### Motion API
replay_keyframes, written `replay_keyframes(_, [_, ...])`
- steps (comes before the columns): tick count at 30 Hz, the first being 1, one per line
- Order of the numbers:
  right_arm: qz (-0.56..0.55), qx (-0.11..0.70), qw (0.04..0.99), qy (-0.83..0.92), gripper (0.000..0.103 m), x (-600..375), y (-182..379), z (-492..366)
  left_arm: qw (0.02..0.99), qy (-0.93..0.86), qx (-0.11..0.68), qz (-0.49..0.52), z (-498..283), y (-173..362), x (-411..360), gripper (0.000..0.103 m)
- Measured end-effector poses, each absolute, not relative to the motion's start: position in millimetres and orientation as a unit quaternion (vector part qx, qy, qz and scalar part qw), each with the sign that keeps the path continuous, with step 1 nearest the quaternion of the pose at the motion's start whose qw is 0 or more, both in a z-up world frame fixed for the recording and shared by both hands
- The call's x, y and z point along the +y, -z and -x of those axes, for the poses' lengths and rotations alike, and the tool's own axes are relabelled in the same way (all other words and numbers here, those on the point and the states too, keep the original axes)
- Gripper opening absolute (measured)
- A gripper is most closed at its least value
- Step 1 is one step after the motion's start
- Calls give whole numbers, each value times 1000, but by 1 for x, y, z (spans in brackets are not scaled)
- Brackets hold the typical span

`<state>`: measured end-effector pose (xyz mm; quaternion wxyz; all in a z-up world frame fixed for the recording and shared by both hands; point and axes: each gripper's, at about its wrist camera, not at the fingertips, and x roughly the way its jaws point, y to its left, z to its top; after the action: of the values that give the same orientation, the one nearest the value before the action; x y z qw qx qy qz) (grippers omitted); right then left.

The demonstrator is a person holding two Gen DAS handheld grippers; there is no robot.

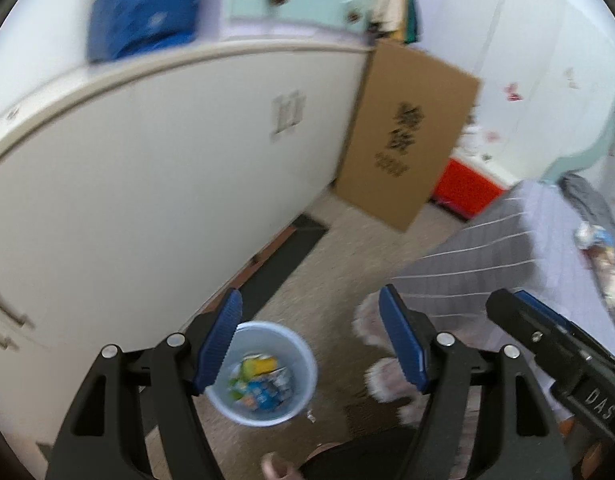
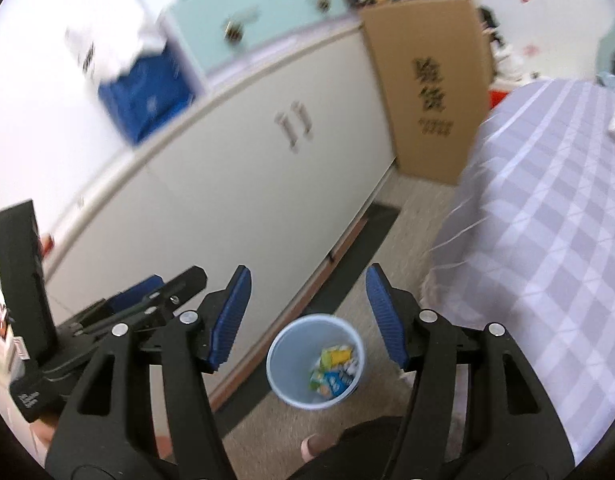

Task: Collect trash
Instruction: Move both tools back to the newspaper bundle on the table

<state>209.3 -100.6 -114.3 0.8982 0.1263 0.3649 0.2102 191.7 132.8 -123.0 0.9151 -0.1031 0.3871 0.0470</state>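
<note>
Both tongs, left and right, gape empty, ribbed blue pads apart. Low centre on speckled carpet, a round pale-blue bin holds crinkled wrappers. Beyond: smooth white cabinet, flat cardboard box.

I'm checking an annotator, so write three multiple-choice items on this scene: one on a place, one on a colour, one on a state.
1. Where does the bin stand?
A. on the bed
B. on the floor, between cabinet and bed
C. on top of the cabinet

2. What colour are the gripper pads?
A. blue
B. red
C. white

3. What is between the right gripper jaws?
A. a wrapper
B. the bin's rim
C. nothing, they stand open

Answers:
1 B: the bin sits on the carpet, the cabinet on one side and the checked bed on the other.
2 A: the ribbed pads are blue in both views.
3 C: only the floor and the bin far below show in the gap.
</note>
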Motion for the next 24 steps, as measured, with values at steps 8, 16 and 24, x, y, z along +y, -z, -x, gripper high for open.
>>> replay_keyframes(8, [-177, 301, 931, -107, 61, -241, 74, -183, 929, 72, 360, 49, -213, 81, -4, 70])
replay_keyframes(16, [-234, 282, 930, 2, 61, -371, 81, -164, 894, 224, 389, 21, -235, 83, -144, 70])
replay_keyframes(24, [-284, 287, 912, 78, 61, -457, 103, -167, 874, 263, 409, -4, -262, 97, -233, 69])
